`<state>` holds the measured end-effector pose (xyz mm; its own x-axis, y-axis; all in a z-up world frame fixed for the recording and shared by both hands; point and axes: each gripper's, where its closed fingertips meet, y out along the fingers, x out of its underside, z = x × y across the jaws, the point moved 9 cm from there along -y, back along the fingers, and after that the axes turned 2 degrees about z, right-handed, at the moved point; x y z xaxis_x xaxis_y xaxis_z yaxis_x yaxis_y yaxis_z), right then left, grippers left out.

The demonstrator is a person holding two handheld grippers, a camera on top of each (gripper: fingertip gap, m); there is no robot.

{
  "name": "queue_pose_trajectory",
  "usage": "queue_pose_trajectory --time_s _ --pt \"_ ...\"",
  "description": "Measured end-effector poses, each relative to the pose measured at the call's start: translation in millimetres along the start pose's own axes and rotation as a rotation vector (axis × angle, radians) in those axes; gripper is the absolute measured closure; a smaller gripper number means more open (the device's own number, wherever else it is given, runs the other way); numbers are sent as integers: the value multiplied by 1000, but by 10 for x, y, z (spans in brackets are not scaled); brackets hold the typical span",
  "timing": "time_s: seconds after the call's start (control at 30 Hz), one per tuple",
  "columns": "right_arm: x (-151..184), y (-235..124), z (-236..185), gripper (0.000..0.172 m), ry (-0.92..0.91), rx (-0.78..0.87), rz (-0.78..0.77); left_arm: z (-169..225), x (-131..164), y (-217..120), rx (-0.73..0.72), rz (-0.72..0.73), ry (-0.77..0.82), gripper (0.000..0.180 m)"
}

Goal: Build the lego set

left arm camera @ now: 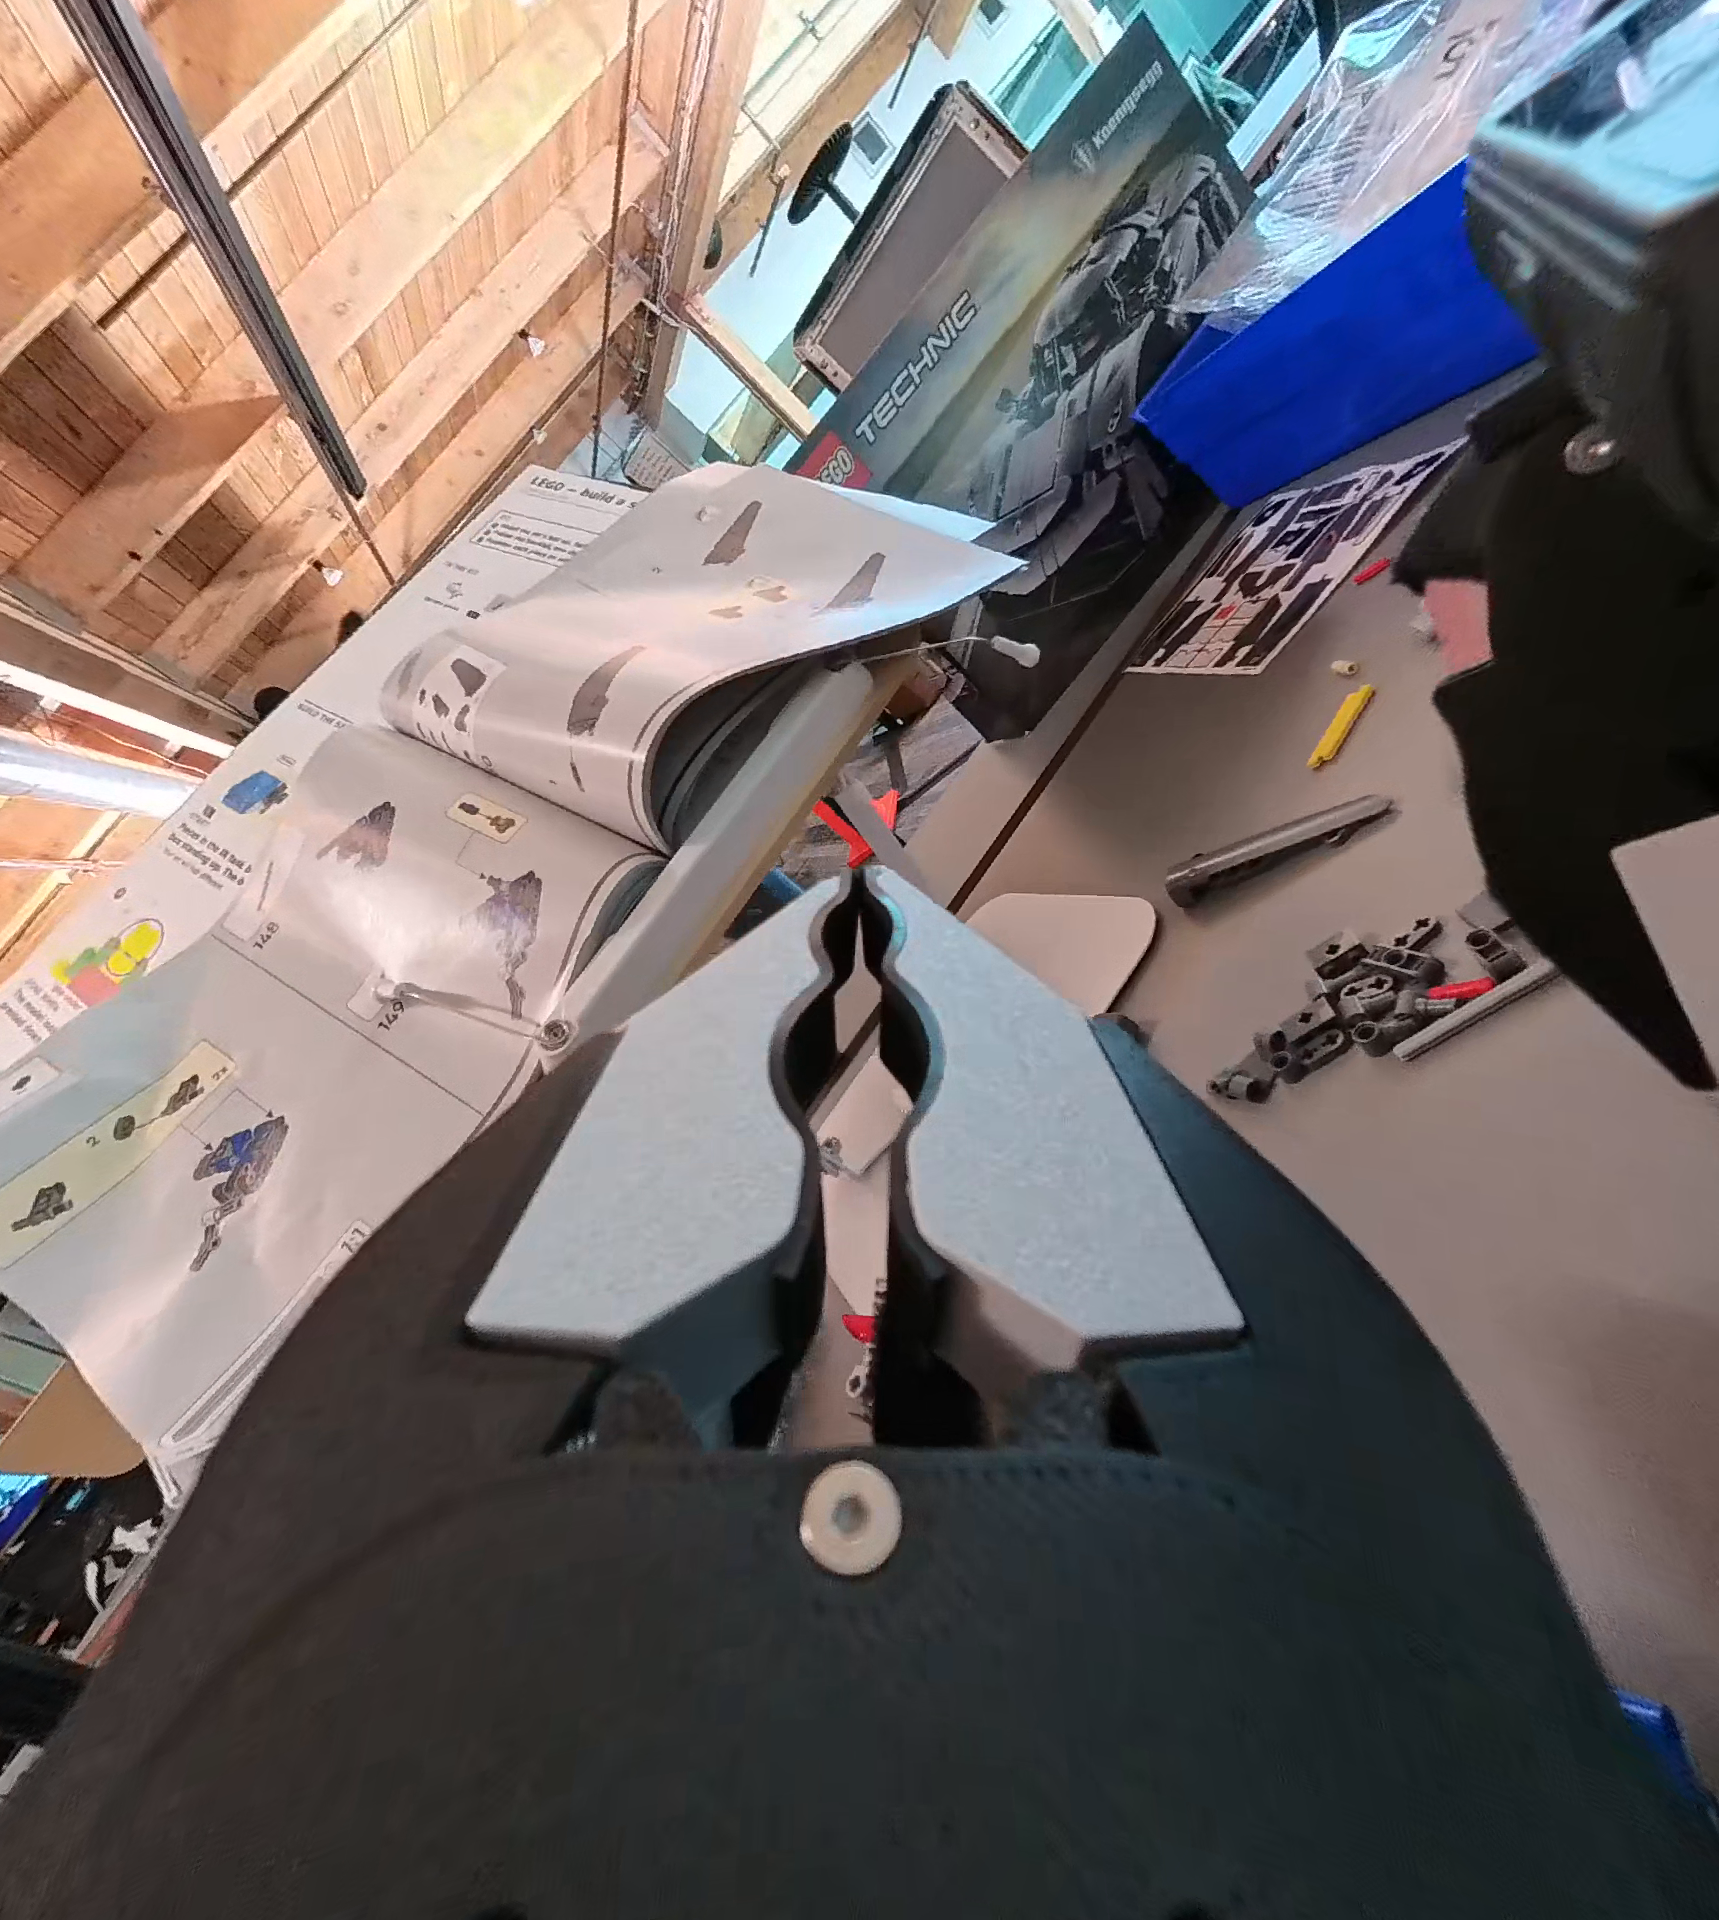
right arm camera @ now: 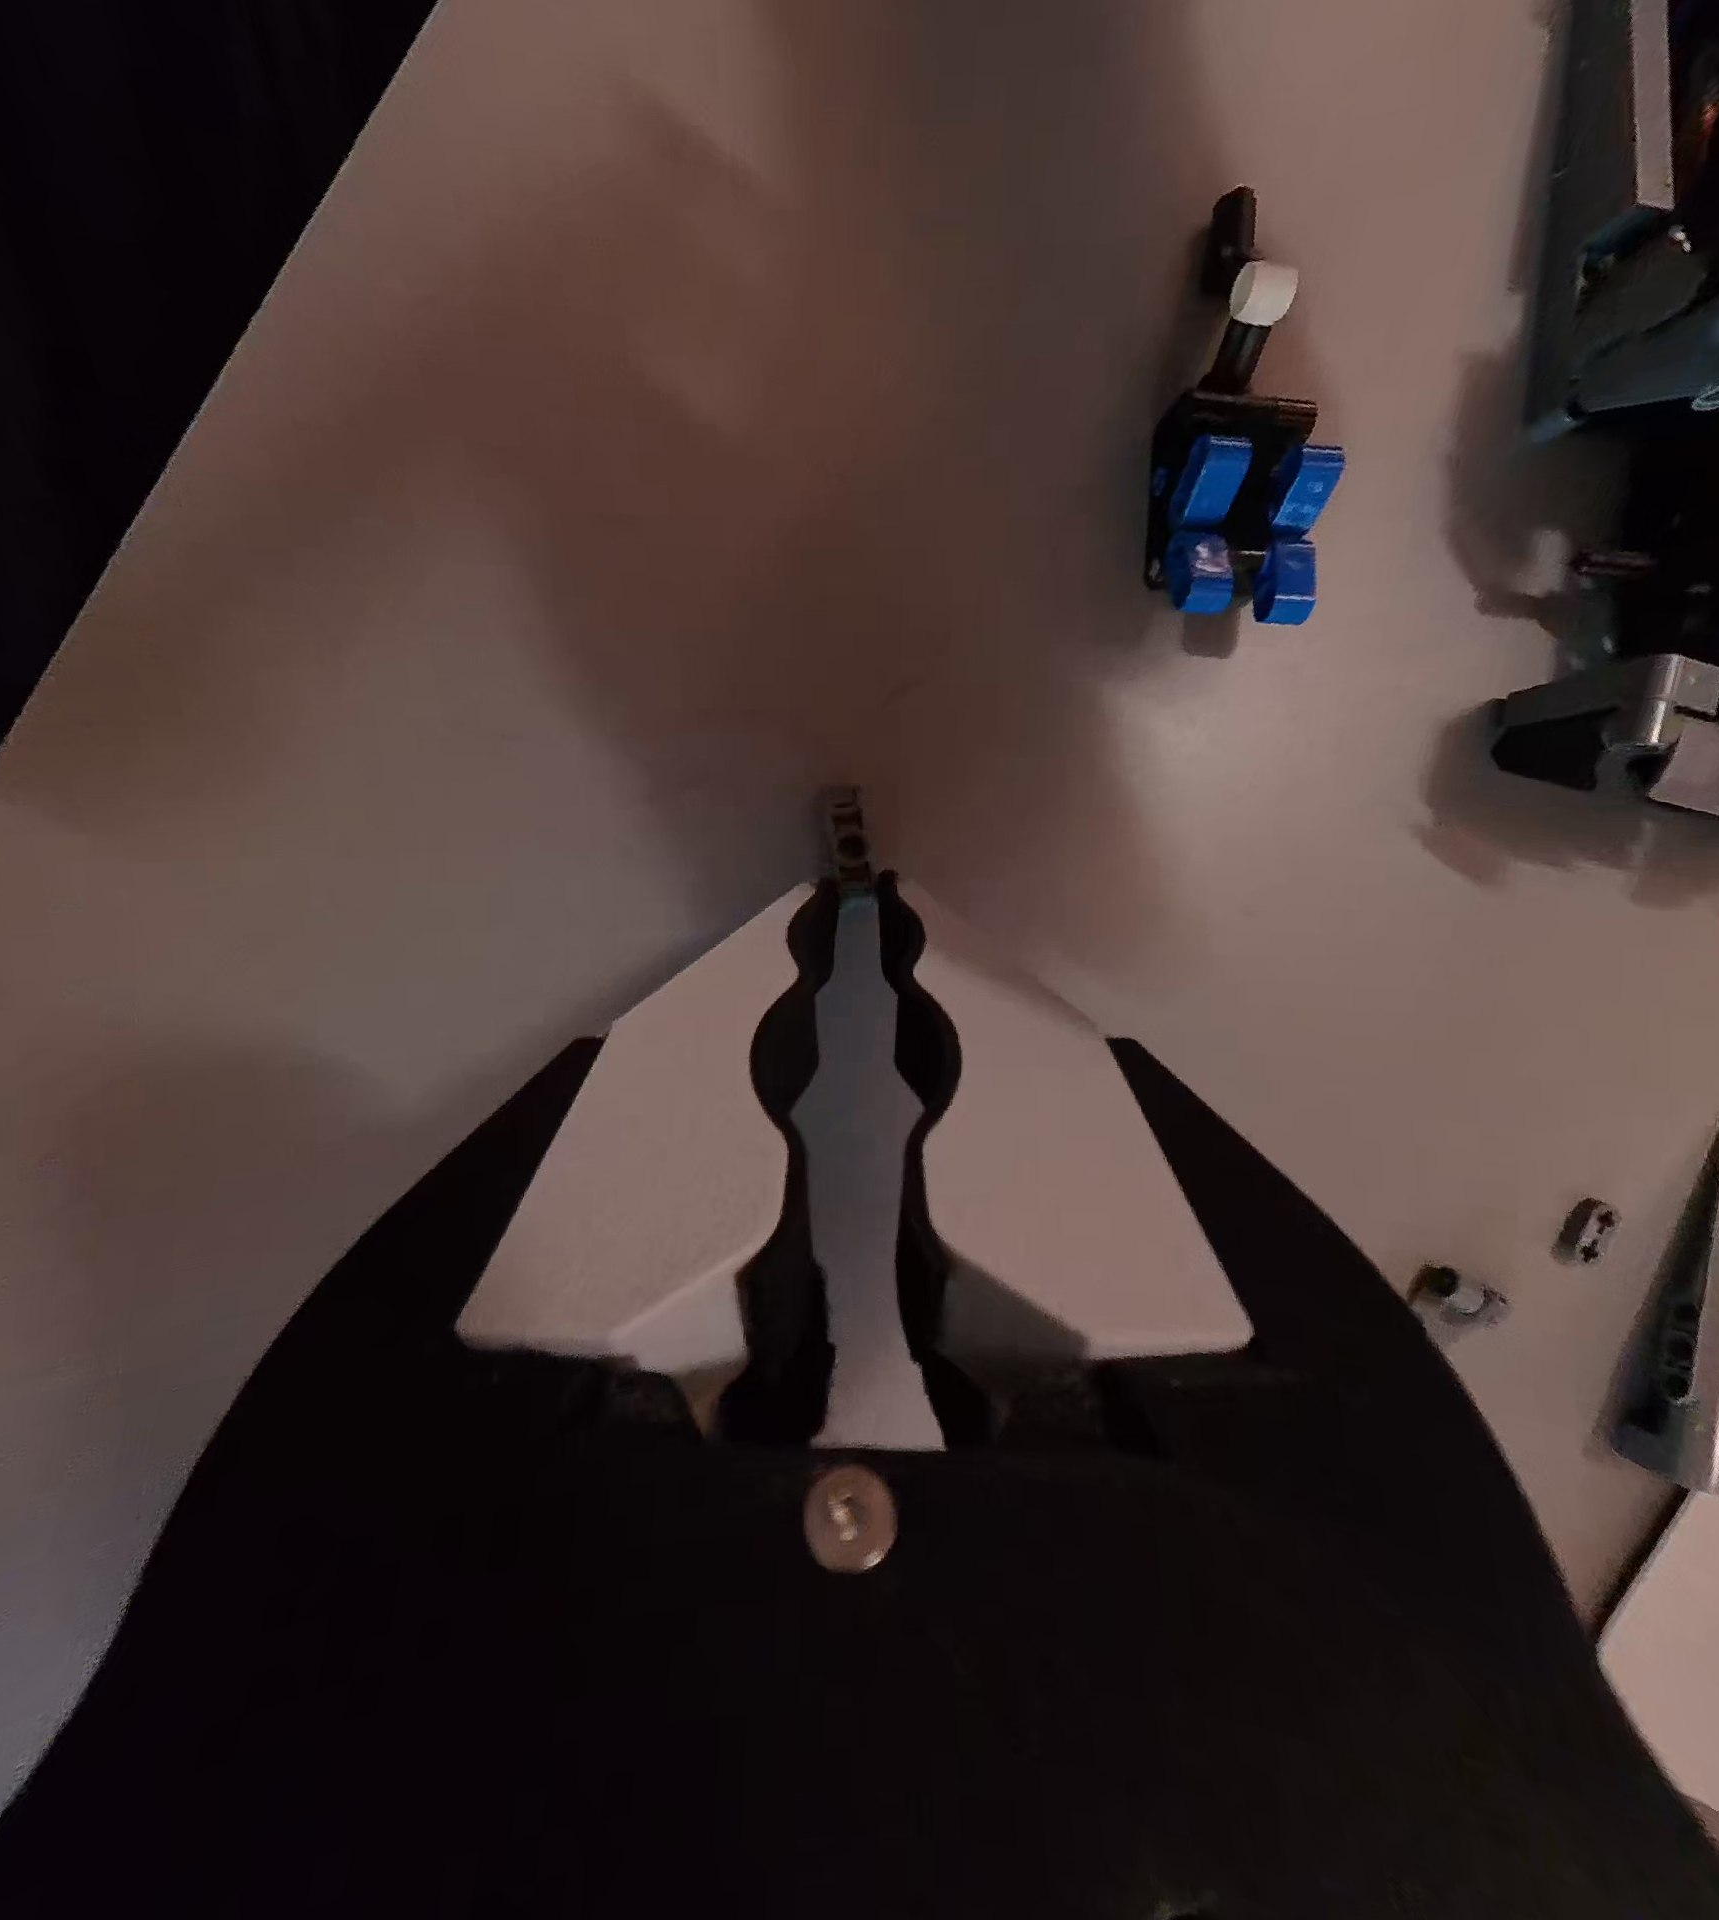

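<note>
The right tool (right arm camera: 850, 883) pinches a small grey pin-like connector (right arm camera: 847, 836) by its near end, both fingertips pressed against its sides, the far end poking out toward twelve o'clock just above the pale counter (right arm camera: 419, 623). In my judgement the hold is shallow, so it wants steady pressure and no twisting, or the piece may pivot out. At about two o'clock from it lies a small black and blue assembly (right arm camera: 1239, 499), and further out at three o'clock a larger grey and black model (right arm camera: 1665, 520); a long grey tapered panel (right arm camera: 1696, 1299) lies at four o'clock. The left tool (left arm camera: 860, 883) is closed with nothing between its tips, raised off the counter and pointing toward an open instruction booklet (left arm camera: 419, 831) at ten o'clock. A heap of dark grey parts (left arm camera: 1374, 987) lies at three o'clock from it, a grey rod (left arm camera: 1270, 847) and a yellow strip (left arm camera: 1338, 727) beyond at two o'clock.
</note>
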<state>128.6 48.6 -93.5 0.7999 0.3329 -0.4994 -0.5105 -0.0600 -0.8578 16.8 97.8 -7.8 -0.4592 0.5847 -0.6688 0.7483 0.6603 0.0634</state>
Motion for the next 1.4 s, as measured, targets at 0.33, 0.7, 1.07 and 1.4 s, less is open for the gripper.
queue_pose_trajectory --time_s 0.33,0.7,1.07,1.4 --pt "-32 31 61 166 -26 0 -27 63 18 37 28 -17 0 180" --pt "-19 -91 81 148 -3 107 -42 136 46 73 57 -35 2 180" --pt "102 -562 -113 148 100 304 14 145 60 89 63 -46 -2 180" --pt "355 -1046 -540 148 245 543 6 269 103 123 106 -62 7 180"
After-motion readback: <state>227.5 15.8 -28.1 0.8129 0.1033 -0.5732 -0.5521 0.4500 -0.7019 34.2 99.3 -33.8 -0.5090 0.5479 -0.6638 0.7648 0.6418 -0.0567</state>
